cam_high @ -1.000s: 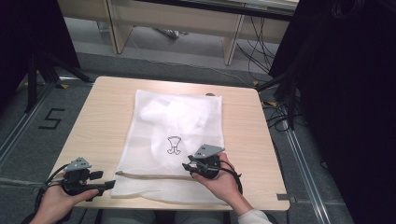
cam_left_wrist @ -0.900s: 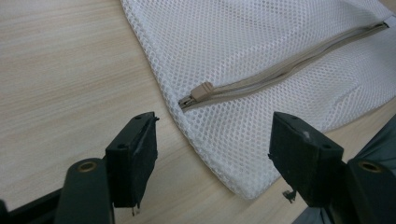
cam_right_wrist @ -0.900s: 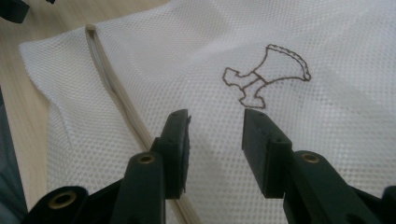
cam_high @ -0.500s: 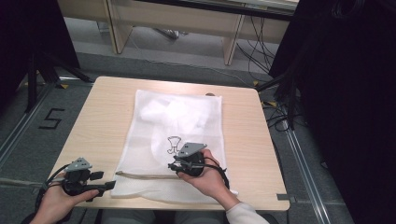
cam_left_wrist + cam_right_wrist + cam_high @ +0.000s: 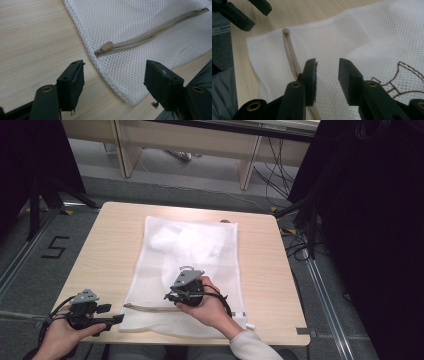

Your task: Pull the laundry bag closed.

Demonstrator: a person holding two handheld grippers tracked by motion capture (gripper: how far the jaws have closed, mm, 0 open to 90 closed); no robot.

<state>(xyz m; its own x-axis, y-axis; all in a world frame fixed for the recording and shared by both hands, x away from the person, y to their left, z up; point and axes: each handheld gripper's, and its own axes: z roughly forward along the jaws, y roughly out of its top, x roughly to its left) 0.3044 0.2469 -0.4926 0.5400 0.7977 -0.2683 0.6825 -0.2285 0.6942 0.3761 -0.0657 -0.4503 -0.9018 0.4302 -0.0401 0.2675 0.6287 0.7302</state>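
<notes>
Right tongs [image 5: 171, 296] have slid further left across the mesh laundry bag [image 5: 200, 270] since a sec ago, toward the zipper [image 5: 150, 306]; left tongs [image 5: 116, 319] have barely shifted, parked at the near-left corner of the surface [image 5: 115, 250].

Bag lies flat mid-surface, white bundle inside near its far end, zipper running along the near edge. Zipper pull [image 5: 107, 46] sits at the bag's near-left corner; zip looks shut w/ the slider at that end, though I can't be sure of the whole length.

Left tongs stand wide apart, empty, just short of the bag's corner, pull straight ahead between the jaws in the left gripper view. Right tongs are parted by a narrow gap, holding nothing, hovering over the mesh just beside the zipper line; whether they touch the fabric, can't tell.

Step in hand, I'd say: approach before opening the zip. Next move prob. calls for the left tongs to ease fwd and pinch the small pull squarely, while the right tongs pin or pinch the mesh next to the zip so the bag won't drag along.
</notes>
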